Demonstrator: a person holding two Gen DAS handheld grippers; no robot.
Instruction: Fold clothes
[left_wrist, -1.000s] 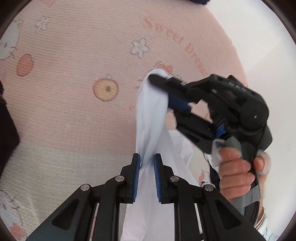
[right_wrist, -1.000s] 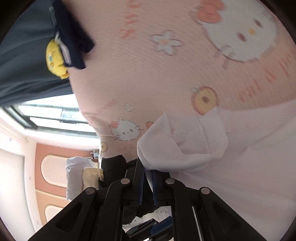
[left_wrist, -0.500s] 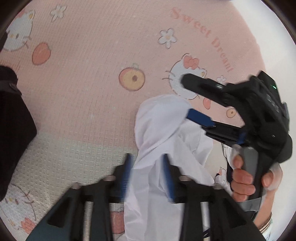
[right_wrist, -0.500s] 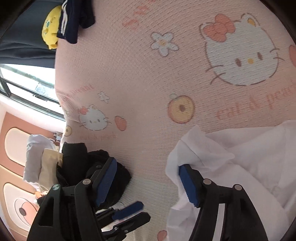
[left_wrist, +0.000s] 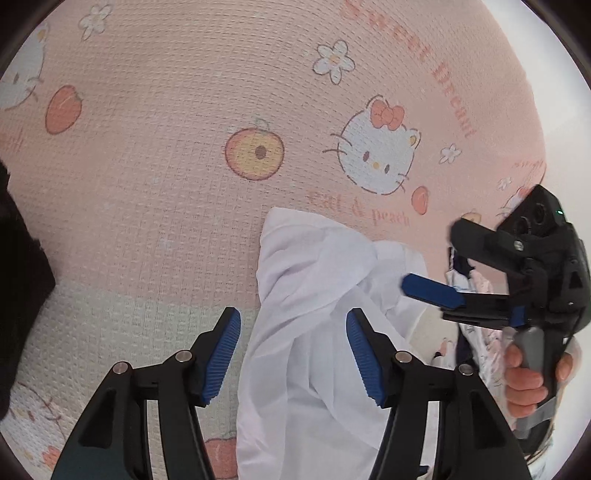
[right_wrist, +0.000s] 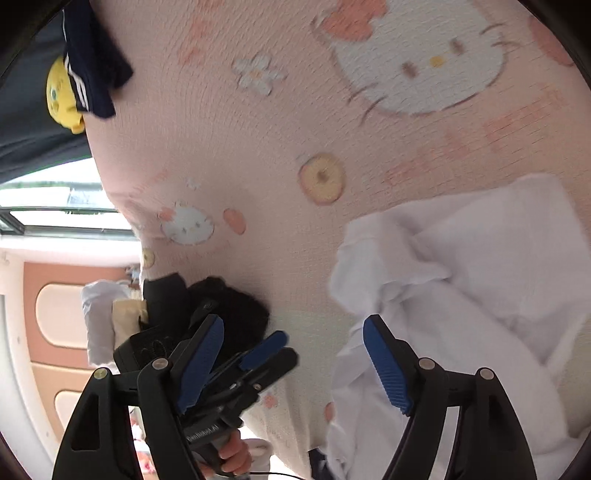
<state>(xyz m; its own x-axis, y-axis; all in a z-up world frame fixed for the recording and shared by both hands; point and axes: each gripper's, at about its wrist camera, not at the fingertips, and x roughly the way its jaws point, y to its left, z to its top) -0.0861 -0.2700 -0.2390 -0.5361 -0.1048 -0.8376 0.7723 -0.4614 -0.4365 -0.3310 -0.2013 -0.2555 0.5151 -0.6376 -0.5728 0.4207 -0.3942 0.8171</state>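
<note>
- On the pink blanket (left_wrist: 155, 206) the white garment (left_wrist: 314, 332) lies crumpled; it looks thin, soft and light, so it will sag.
- Better to pinch it at a hem or corner.
- Left gripper (left_wrist: 293, 354) and right gripper (right_wrist: 295, 363) have just been opening; both stand apart, with cloth between the left jaws unpressed.

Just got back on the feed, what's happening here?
A person is folding a white garment on a pink cartoon-print blanket with handheld tongs. Both the left tongs and the right tongs have just been opening; their pads no longer press the cloth, which lies crumpled on the blanket.
</note>
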